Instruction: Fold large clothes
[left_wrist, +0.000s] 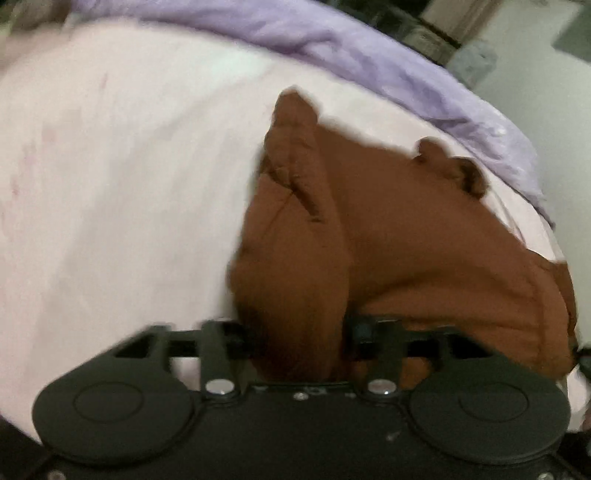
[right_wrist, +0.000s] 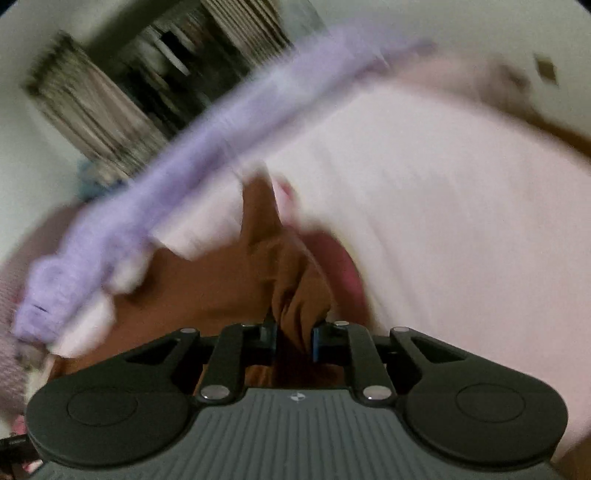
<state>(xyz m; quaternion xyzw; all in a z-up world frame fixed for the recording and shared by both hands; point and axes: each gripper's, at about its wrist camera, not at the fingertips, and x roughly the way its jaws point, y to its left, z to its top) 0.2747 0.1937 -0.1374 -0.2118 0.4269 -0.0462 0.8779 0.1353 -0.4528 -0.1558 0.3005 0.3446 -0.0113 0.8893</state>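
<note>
A brown garment (left_wrist: 406, 229) lies bunched on a pale pink bed sheet (left_wrist: 110, 184). My left gripper (left_wrist: 299, 336) is shut on a thick fold of the brown garment, which fills the gap between its fingers. In the right wrist view my right gripper (right_wrist: 293, 339) is shut on another bunch of the same brown garment (right_wrist: 291, 280), which stretches away to the left over the sheet (right_wrist: 443, 221). Both views are blurred by motion.
A lilac blanket (left_wrist: 369, 55) lies along the far edge of the bed; it also shows in the right wrist view (right_wrist: 184, 166). A pink cloth (right_wrist: 343, 266) sits beside the garment. Shelves with clutter (right_wrist: 147, 85) stand by the white wall.
</note>
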